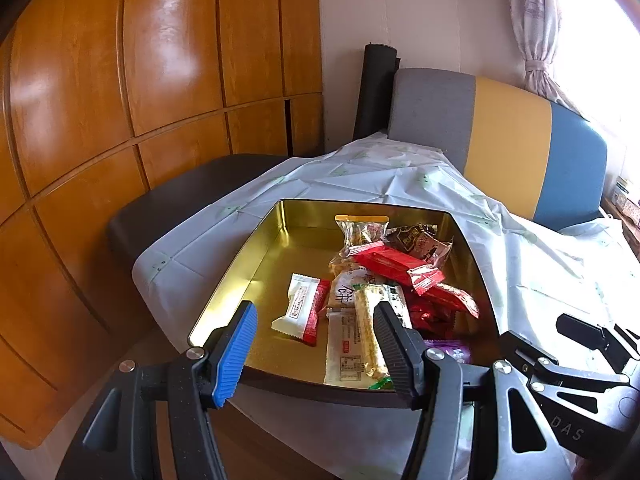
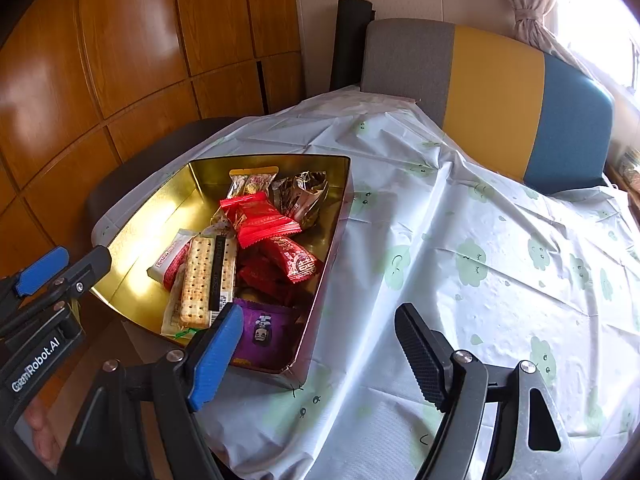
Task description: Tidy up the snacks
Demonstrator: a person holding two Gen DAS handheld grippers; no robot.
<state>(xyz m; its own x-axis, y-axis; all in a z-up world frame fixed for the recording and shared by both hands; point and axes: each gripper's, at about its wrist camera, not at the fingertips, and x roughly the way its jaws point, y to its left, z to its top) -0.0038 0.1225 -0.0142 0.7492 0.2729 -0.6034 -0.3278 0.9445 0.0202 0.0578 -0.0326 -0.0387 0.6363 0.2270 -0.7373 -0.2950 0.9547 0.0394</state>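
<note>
A gold-lined tin box (image 1: 256, 264) sits on the table's left edge, holding several snacks: red packets (image 1: 400, 266), a white-and-red packet (image 1: 302, 308), a long cracker pack (image 1: 370, 332), a brown foil packet (image 1: 420, 240) and a purple packet (image 2: 264, 334). The box also shows in the right wrist view (image 2: 152, 240). My left gripper (image 1: 314, 328) is open and empty, hovering over the box's near edge. My right gripper (image 2: 320, 336) is open and empty, just above the tablecloth by the box's near right corner.
A white tablecloth (image 2: 480, 240) with green prints covers the table. A grey, yellow and blue chair back (image 2: 496, 92) stands behind it. Wooden cabinet doors (image 1: 140, 100) fill the left. A dark stool (image 1: 180, 196) sits beyond the table's left edge.
</note>
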